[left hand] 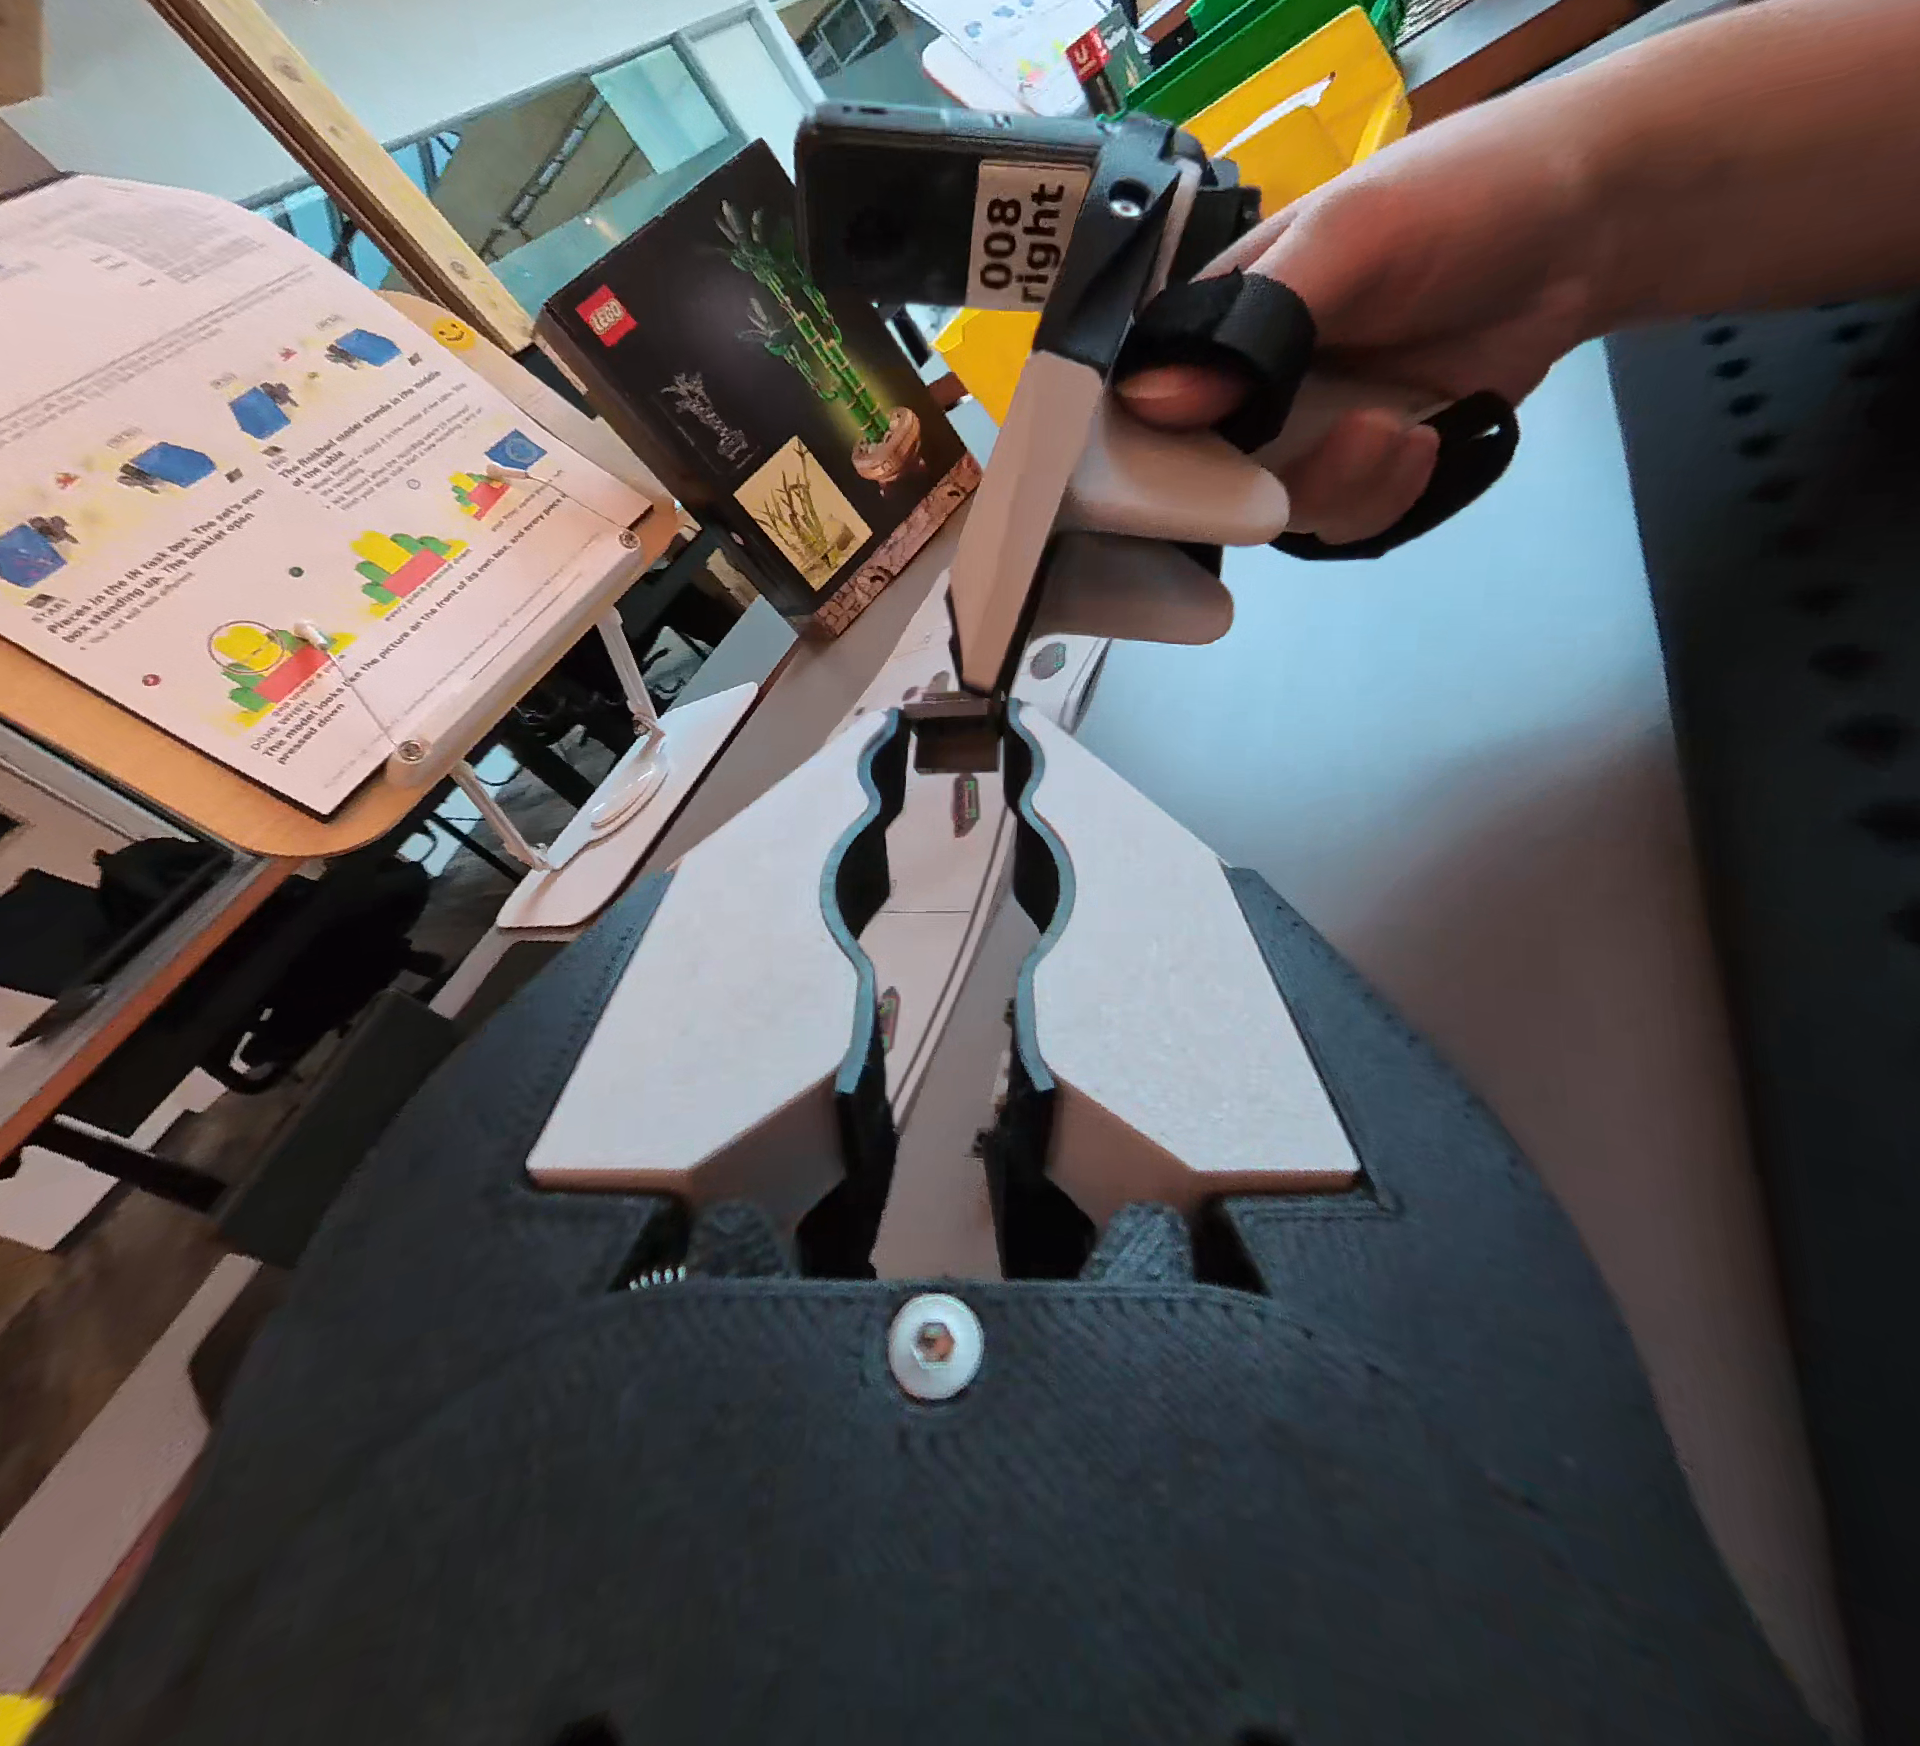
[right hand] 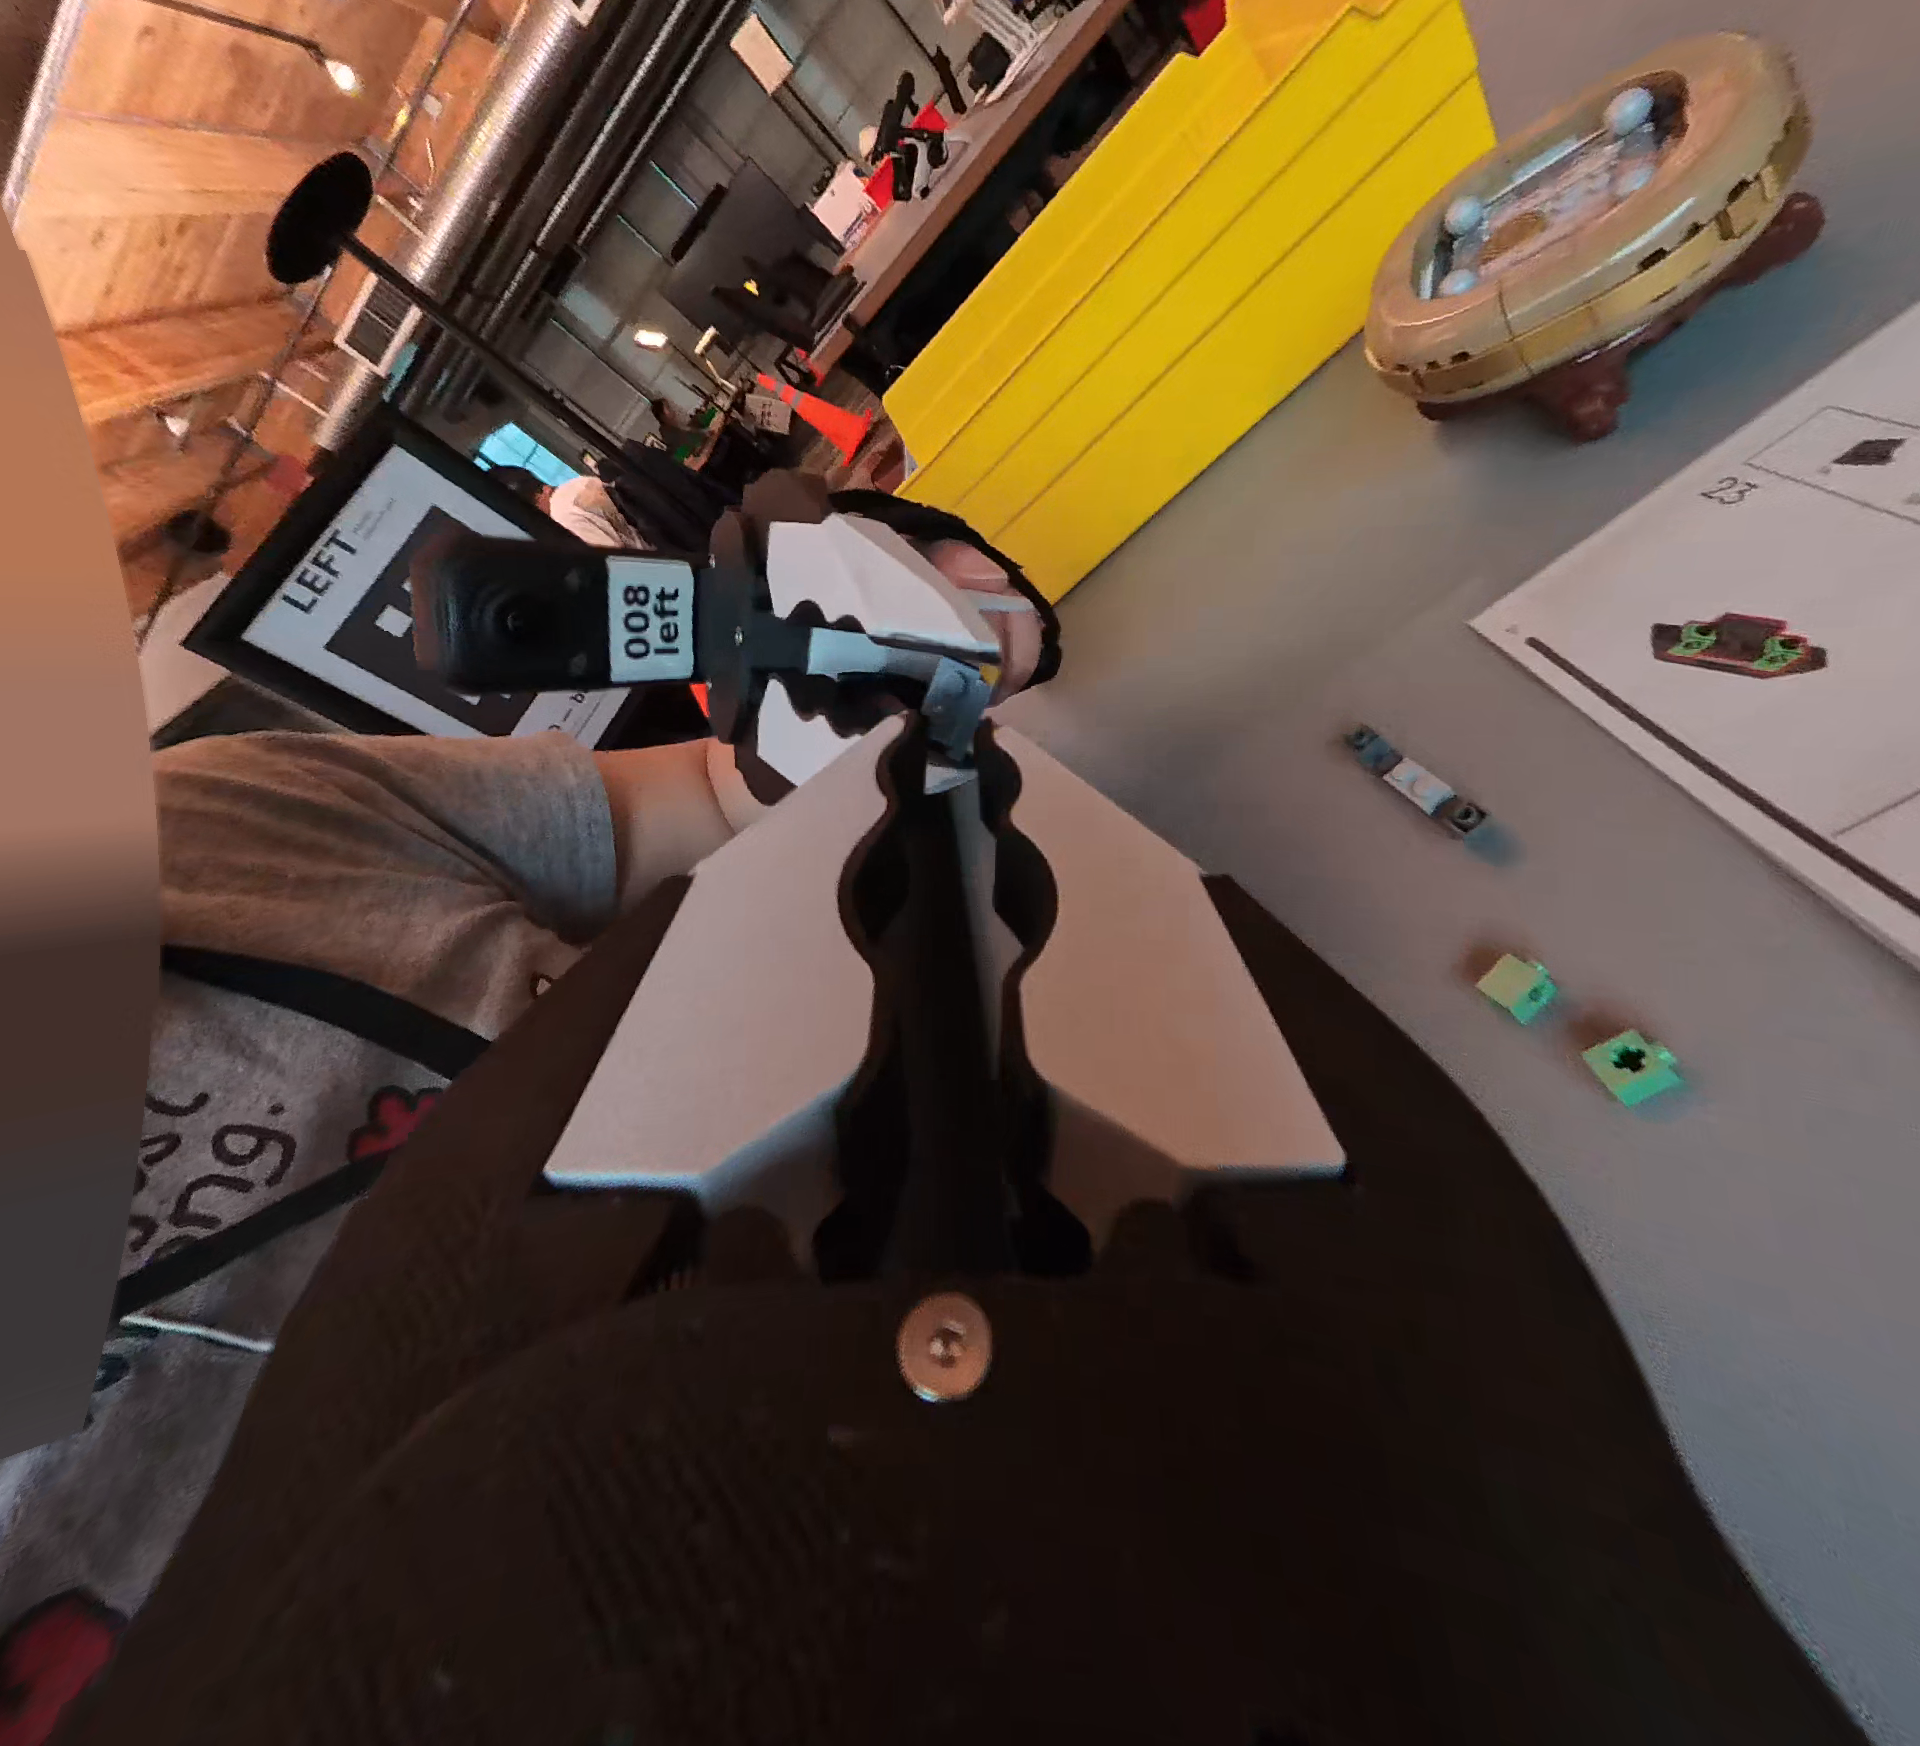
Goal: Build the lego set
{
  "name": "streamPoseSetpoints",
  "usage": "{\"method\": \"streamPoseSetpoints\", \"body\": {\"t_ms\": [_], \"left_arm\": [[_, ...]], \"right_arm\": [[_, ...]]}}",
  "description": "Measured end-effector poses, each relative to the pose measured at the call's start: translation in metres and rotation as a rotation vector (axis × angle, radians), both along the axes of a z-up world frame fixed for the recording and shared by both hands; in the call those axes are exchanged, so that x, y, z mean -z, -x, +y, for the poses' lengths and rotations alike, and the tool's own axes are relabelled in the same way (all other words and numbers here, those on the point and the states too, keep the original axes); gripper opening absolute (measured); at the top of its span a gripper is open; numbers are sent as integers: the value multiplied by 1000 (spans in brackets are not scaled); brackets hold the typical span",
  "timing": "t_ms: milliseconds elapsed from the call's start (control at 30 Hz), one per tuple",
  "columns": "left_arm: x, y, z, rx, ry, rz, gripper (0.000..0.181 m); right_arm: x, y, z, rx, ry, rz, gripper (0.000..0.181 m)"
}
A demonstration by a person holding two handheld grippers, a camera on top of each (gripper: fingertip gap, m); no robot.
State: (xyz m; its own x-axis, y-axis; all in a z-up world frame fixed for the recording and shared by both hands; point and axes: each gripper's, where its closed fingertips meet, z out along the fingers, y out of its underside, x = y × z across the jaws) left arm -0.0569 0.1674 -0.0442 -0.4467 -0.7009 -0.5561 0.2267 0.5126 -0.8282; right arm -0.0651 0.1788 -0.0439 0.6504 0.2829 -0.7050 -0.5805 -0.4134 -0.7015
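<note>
In the left wrist view my left gripper (left hand: 956,725) is shut on a small dark brown lego piece (left hand: 951,746), held above the grey table (left hand: 1403,761). My right gripper (left hand: 977,683) comes down from above, its closed tips touching the top of that piece. In the right wrist view my right gripper (right hand: 948,746) is shut on a small grey piece (right hand: 956,699), tip to tip with the left gripper (right hand: 914,668). The round tan pot base (right hand: 1590,242) with brown feet stands on the table at the far right.
An open instruction booklet (right hand: 1766,657) lies at right, with a grey strip piece (right hand: 1418,787) and two green pieces (right hand: 1517,988) (right hand: 1631,1068) beside it. A yellow bin (right hand: 1195,294) stands behind. The set's box (left hand: 758,387) and a sheet on a stand (left hand: 260,470) are at left. From either gripper's tips it is about 20 cm to the round tan pot base (right hand: 1590,242).
</note>
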Motion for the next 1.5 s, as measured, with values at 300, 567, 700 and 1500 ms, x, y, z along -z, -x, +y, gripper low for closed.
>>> {"method": "streamPoseSetpoints", "body": {"t_ms": [300, 567, 700, 1500], "left_arm": [[-1, 1, -1, -16, -60, -49, 16], [12, -5, 13, -55, -127, 4, 41], [37, -17, 43, -89, 0, 270, 32], [118, -19, 55, -129, 40, 753, 15]], "right_arm": [[0, -2, 0, -12, -24, 133, 2], [2, -26, -6, 94, -23, 68, 0], [9, -53, -25, 189, -6, 6, 0], [30, -47, -31, 166, 78, -151, 0]]}}
